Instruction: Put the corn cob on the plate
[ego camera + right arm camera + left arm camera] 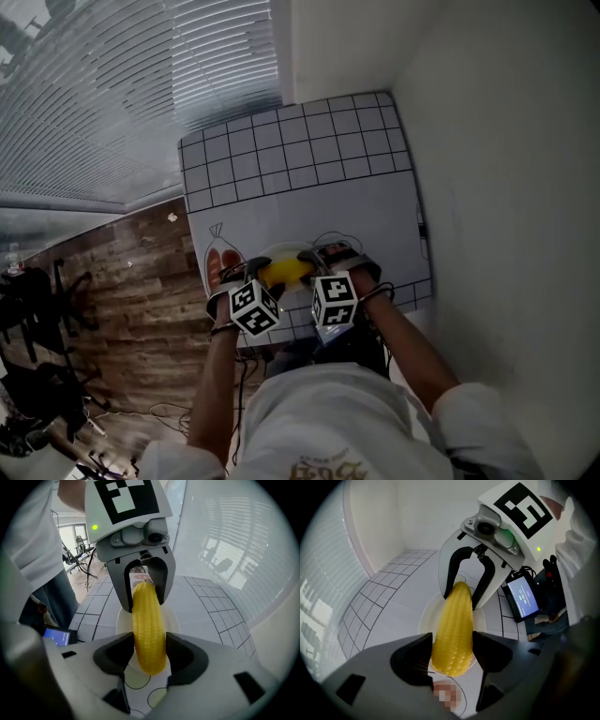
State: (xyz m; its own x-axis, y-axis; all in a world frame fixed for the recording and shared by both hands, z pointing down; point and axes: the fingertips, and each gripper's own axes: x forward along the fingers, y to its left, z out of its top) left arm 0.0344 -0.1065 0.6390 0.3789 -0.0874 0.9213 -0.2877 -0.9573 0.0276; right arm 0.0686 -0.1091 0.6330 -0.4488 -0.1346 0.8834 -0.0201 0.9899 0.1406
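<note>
A yellow corn cob [284, 273] hangs level between my two grippers, just over a white plate [273, 251] near the mat's front edge. My left gripper [253, 277] is shut on the cob's left end and my right gripper [314, 262] on its right end. In the left gripper view the cob [452, 630] runs from my left gripper [452, 651] to the right gripper [468, 590], with the plate [425, 617] below. The right gripper view shows the cob [149, 630] pinched by the right gripper [149, 651] and by the left gripper [143, 592], over the plate [122, 620].
The white mat [300, 159] has a black grid at its far half and printed outlines [223, 258] near the front. A phone [524, 597] with a lit screen lies right of the plate. A wall [506, 187] runs along the right; wooden floor [122, 281] lies left.
</note>
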